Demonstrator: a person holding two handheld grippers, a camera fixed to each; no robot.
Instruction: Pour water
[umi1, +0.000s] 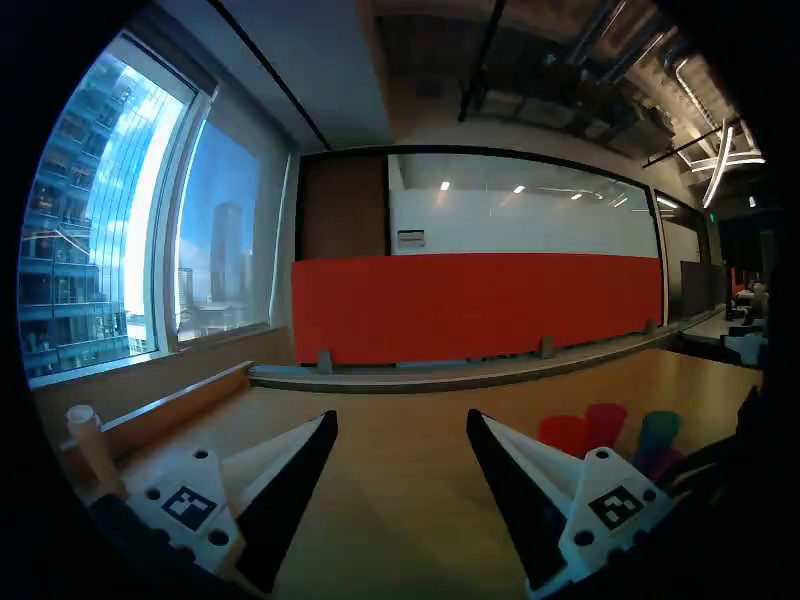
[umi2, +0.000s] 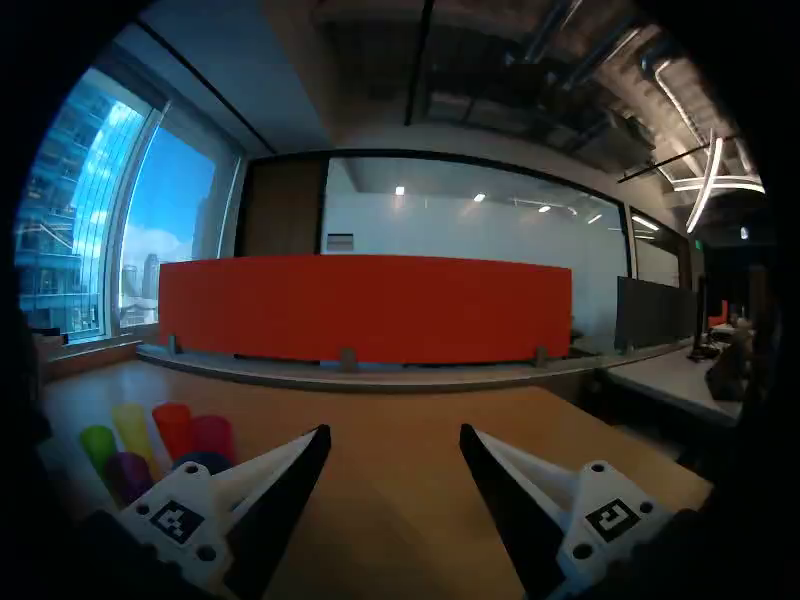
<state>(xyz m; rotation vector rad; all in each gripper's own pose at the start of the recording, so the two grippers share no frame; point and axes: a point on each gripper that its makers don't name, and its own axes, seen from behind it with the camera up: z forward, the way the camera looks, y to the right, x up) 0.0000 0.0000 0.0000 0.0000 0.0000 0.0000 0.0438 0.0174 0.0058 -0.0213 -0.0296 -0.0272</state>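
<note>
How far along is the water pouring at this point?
Barely begun, it seems. Done: nothing visibly poured; the coloured cups stand clustered on the wooden table. In hand: nothing, since the left tongs and right tongs are both open and empty above the table. Left: grasping a cup or vessel and pouring, essentially the whole job.

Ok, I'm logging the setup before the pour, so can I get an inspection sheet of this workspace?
Surface: light wooden table, running up to the divider.
Job's things: cluster of coloured plastic cups, standing close together on the table.
Clutter: tan capped cylinder by the window ledge, kind unclear.
Grippers: left gripper and right gripper, jaws open, holding nothing.
Cables: nothing seen.
Surroundings: orange-red divider panel, tall windows, grey neighbouring desk.
</note>
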